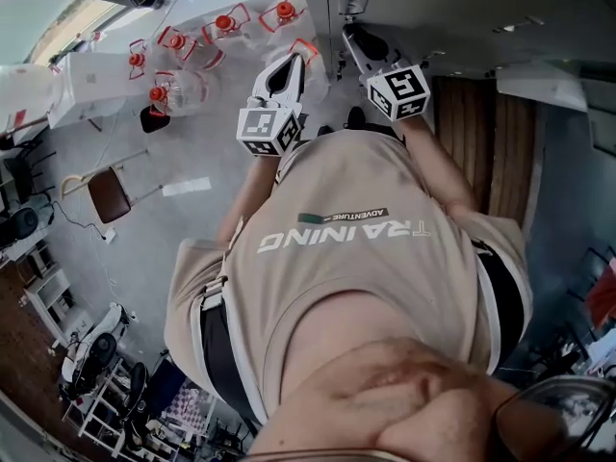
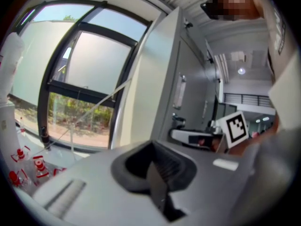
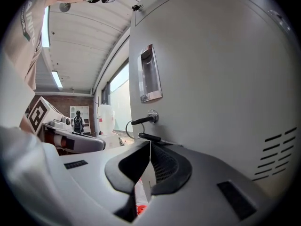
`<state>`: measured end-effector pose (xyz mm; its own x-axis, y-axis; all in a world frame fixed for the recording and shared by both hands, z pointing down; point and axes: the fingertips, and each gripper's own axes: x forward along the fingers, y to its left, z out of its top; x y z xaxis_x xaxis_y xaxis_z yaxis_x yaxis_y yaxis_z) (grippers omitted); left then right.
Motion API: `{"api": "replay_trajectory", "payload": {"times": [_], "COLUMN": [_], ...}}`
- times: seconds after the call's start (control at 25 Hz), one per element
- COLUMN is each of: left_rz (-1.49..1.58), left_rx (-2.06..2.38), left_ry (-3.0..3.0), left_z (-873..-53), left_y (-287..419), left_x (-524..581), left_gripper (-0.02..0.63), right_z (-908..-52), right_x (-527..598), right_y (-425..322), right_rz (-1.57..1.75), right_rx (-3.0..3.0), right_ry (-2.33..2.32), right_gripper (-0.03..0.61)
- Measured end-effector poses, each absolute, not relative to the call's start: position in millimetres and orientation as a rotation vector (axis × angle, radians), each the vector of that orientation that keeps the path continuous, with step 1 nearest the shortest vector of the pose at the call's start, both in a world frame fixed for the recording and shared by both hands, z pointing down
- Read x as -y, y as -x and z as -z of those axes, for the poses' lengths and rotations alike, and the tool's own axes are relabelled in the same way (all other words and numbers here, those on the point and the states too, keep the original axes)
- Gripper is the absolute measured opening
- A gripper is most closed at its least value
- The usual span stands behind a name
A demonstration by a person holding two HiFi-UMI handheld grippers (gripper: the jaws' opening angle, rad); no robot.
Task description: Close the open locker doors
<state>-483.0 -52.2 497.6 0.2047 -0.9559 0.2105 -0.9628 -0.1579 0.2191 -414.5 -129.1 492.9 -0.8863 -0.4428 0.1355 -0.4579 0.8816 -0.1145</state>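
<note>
A grey locker door (image 3: 211,79) fills the right gripper view. It has a recessed metal handle (image 3: 149,74) and a key on a ring in its lock (image 3: 145,120). My right gripper (image 3: 148,173) is shut and empty, its tip just below the key and very close to the door face. In the left gripper view the same door (image 2: 157,79) stands at an angle beside the window. My left gripper (image 2: 157,173) is shut and empty, left of the right gripper (image 2: 202,136). The head view shows the left gripper (image 1: 289,65) and right gripper (image 1: 348,32) raised before the lockers (image 1: 423,8).
Several clear water jugs with red caps (image 1: 178,85) stand on the floor to the left, with a brown chair (image 1: 108,195) nearer. A large window (image 2: 70,79) lies left of the lockers. A wooden panel (image 1: 481,142) runs at the right.
</note>
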Motion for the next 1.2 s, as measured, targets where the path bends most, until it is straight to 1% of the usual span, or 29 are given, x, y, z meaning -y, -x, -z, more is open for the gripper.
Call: {"api": "replay_trajectory", "payload": {"times": [0.2,0.56,0.84,1.2], "left_rz": [-0.013,-0.014,-0.065,-0.096], "left_rx": [1.756,1.576,1.382,1.137], "left_ry": [-2.214,-2.340,-2.479,-2.581], "left_z": [-502,-503,-510,-525], "left_y": [486,474,441,389], "left_x": [56,63,65,55], "left_gripper": [-0.002,-0.002,-0.001,-0.002], "right_z": [-500,-510,-526,-542], "right_x": [133,122,101,62], "right_y": [417,405,365,287], "right_rz": [-0.275,-0.284,-0.344,-0.393], "right_rx": [2.896,2.788,2.684,2.522], "right_ry": [-0.775,-0.938,-1.149,-1.457], "right_gripper": [0.015,0.015,0.015,0.015]}}
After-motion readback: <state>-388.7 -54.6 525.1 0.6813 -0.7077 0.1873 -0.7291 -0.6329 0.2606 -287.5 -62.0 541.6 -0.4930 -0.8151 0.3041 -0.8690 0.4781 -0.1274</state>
